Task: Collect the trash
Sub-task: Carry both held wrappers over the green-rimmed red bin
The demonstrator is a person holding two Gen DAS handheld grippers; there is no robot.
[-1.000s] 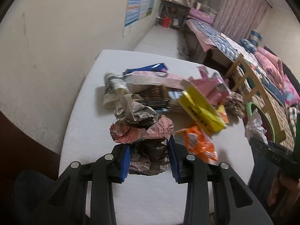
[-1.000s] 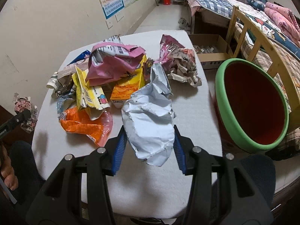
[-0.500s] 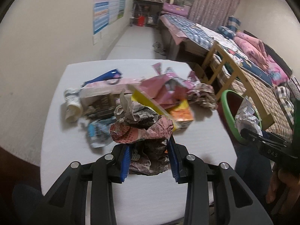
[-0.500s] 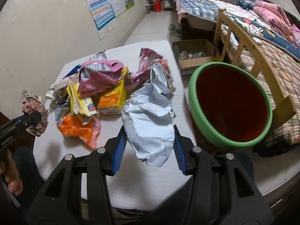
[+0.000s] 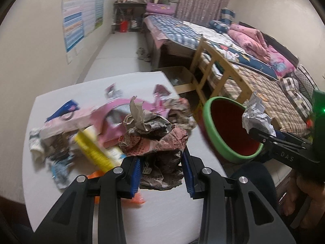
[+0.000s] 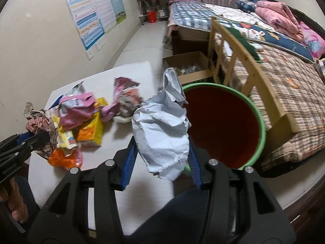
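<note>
My left gripper [image 5: 161,172] is shut on a crumpled brown and pink newspaper wad [image 5: 156,140], held above the white table [image 5: 162,213]. My right gripper [image 6: 161,168] is shut on a crumpled white paper bag [image 6: 162,130], held beside the green-rimmed red bin [image 6: 223,126]. The bin [image 5: 229,134] stands off the table's right edge. A heap of wrappers [image 6: 81,118], pink, yellow and orange, lies on the table. The right gripper with its white bag [image 5: 256,116] shows at the right of the left wrist view. The left gripper with its wad [image 6: 38,124] shows at the left of the right wrist view.
A wooden bed frame [image 6: 243,65] and bed with blankets stand right of the bin. A cardboard box [image 6: 189,65] sits on the floor behind the bin. A poster [image 6: 97,18] hangs on the left wall. My knee [image 5: 251,177] is below the table edge.
Both grippers have swung right toward the bin with their trash still held. The bin now fills more of both views; the wrapper heap has shifted left.
</note>
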